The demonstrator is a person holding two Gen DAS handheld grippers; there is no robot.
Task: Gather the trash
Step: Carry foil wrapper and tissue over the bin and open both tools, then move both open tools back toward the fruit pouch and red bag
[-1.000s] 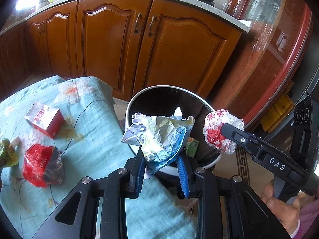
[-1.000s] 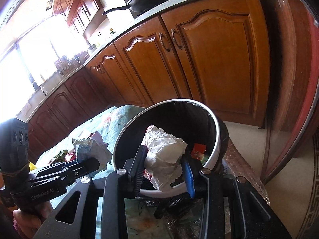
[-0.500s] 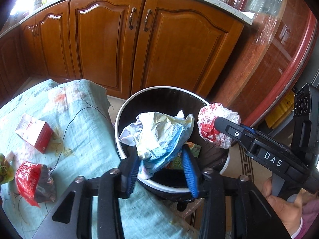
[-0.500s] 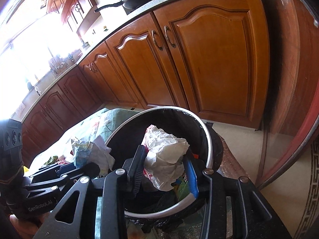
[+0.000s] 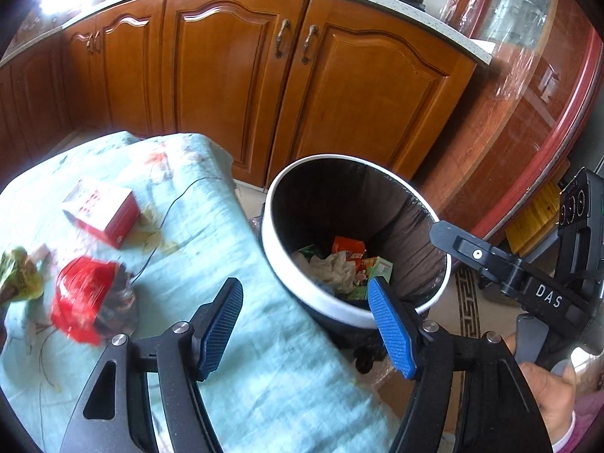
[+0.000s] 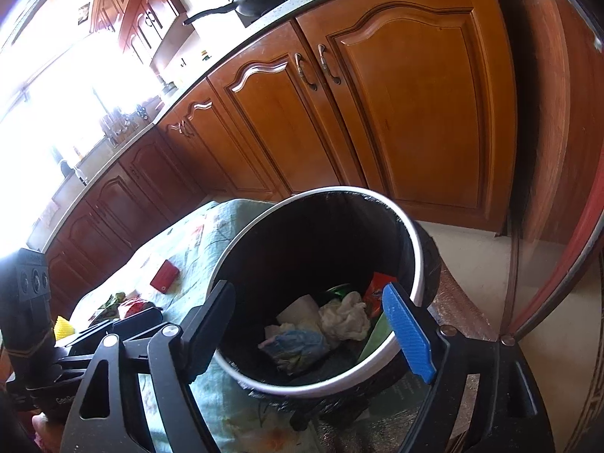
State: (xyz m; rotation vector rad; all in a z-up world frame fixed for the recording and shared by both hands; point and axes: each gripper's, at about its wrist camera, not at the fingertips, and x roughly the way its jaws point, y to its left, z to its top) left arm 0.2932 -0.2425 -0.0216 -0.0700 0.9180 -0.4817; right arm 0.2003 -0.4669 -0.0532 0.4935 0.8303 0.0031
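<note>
A white-rimmed bin (image 5: 279, 260) with a black liner stands by the cloth-covered table (image 5: 234, 264); it also shows in the right wrist view (image 6: 411, 241). Crumpled white paper (image 6: 345, 319) and a blue-white wrapper (image 6: 298, 343) lie inside on other trash. My left gripper (image 5: 305, 302) is open and empty at the bin's near rim. My right gripper (image 6: 309, 305) is open and empty over the bin; it shows in the left wrist view (image 5: 453, 241). On the table lie a red box (image 5: 100, 215), a red wrapper (image 5: 85, 309) and a green wrapper (image 5: 19, 275).
Wooden cabinets (image 5: 234, 87) stand close behind the bin. A glass-fronted red cabinet (image 5: 528, 132) is at the right. A thin black cable (image 5: 170, 204) runs across the cloth. A pan (image 6: 271, 2) sits on the counter.
Both grippers opened. The blue-white wrapper and the crumpled white paper dropped from them into the bin.
</note>
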